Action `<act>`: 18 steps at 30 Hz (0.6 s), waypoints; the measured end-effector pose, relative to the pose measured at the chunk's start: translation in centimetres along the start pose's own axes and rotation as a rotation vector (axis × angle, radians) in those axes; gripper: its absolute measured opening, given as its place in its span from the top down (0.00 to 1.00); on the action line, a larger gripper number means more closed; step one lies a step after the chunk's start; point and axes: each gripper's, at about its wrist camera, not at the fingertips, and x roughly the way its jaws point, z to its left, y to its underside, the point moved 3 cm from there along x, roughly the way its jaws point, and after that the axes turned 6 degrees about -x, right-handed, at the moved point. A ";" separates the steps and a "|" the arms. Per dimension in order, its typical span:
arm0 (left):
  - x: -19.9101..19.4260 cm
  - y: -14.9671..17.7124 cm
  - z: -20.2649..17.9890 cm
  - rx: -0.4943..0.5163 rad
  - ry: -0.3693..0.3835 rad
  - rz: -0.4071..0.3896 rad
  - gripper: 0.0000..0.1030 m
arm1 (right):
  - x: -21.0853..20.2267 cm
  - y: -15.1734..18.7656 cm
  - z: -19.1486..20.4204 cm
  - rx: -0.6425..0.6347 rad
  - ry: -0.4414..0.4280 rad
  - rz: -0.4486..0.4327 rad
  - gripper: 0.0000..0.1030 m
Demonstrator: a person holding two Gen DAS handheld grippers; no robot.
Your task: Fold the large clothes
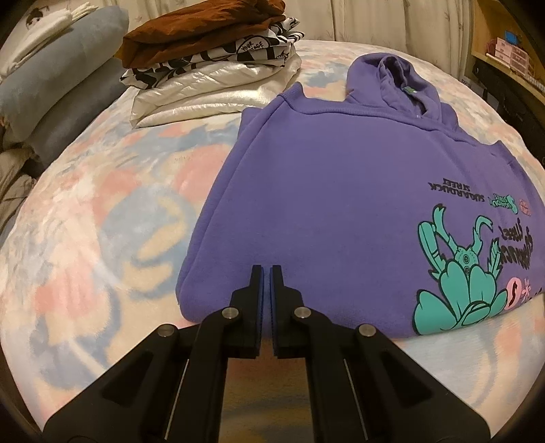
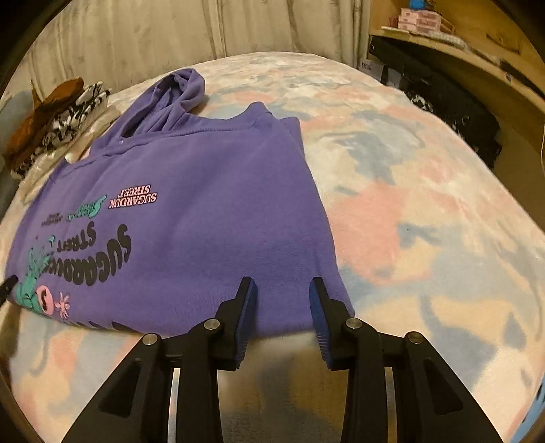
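Currently purple hoodie [image 1: 306, 191] lies flat on the bedspread [image 1: 102, 211], sleeves already folded in, long axis running away from both grippers toward the hood. Left gripper [image 1: 267, 272] fingers together, empty, at near hem's left corner; right gripper [image 2: 282, 284] fingers apart, straddling hem near right corner

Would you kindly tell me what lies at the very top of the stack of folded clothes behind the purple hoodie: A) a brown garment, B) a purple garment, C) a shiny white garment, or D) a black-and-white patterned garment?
A: in the left wrist view the brown garment sits on top of the stack, above the black-and-white patterned garment and the shiny white garment.
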 end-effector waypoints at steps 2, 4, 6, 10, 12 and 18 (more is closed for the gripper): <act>0.1 0.0 0.1 -0.011 0.009 0.000 0.98 | 0.4 -0.2 -0.3 0.020 -0.018 0.004 0.68; 0.1 0.0 0.2 -0.016 0.014 -0.001 0.98 | 0.5 -0.2 -0.3 0.020 -0.014 0.006 0.68; 0.1 0.1 0.3 -0.023 0.022 -0.002 0.98 | 0.7 -0.3 -0.1 0.017 -0.003 0.011 0.67; 0.2 0.0 0.6 -0.044 0.042 0.003 0.98 | 0.9 -0.3 0.2 0.018 0.007 0.017 0.64; 0.2 0.0 0.7 -0.055 0.049 0.004 0.98 | 0.9 -0.4 0.2 0.013 0.007 0.017 0.63; 0.0 -0.1 0.7 -0.073 0.082 0.033 0.91 | 0.9 -0.5 0.5 0.004 0.011 0.034 0.62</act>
